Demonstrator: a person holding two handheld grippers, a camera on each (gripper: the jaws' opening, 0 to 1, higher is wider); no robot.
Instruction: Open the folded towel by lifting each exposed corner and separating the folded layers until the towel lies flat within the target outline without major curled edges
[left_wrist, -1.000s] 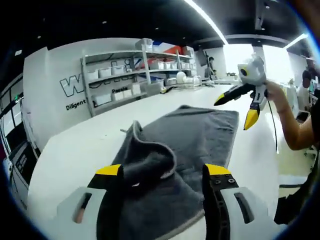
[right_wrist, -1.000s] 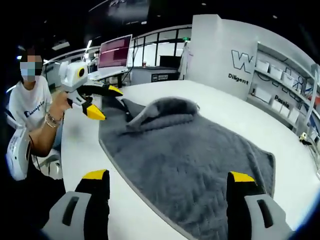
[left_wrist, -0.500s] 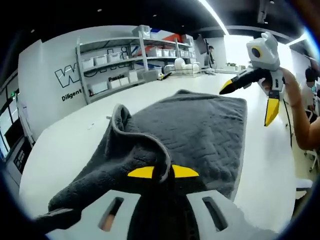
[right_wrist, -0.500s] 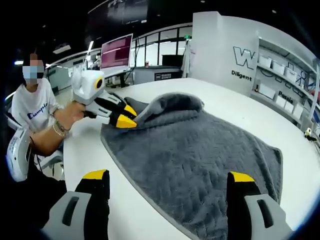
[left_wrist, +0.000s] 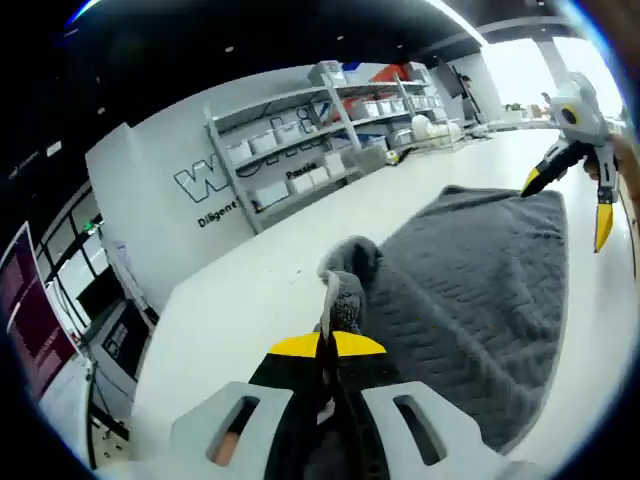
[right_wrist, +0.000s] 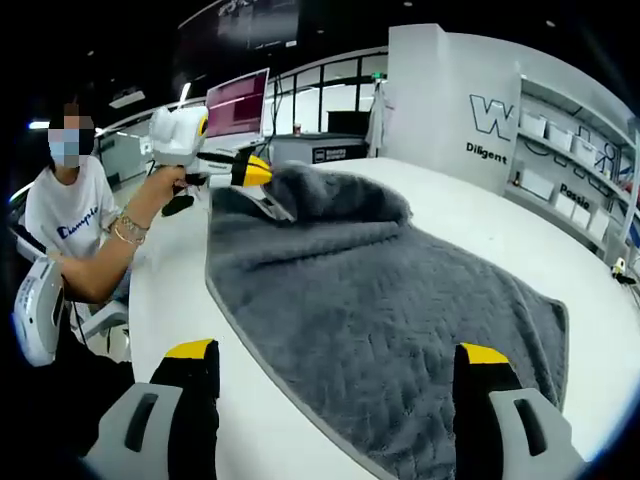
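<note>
A grey towel (right_wrist: 380, 310) lies on the white table (right_wrist: 470, 230), most of it spread flat. My left gripper (left_wrist: 327, 345) is shut on a folded corner of the towel (left_wrist: 345, 290), which rises in a ridge between the yellow tips. In the right gripper view the left gripper (right_wrist: 250, 170) holds that corner up above the table at the towel's far end, in the person's hand. My right gripper (right_wrist: 337, 352) stands open over the near edge of the towel with nothing between its jaws. From the left gripper view the right gripper (left_wrist: 570, 200) hovers open past the towel's far corner.
Grey shelves with white bins (left_wrist: 320, 110) line the lettered wall behind the table. A person (right_wrist: 70, 220) sits at the table's left side, with a monitor (right_wrist: 237, 103) further back. Bare white tabletop (left_wrist: 250, 300) surrounds the towel.
The left gripper, shut on the towel's corner, has lifted it up off the table and pulled it away from the spread part. The right gripper has stayed open.
</note>
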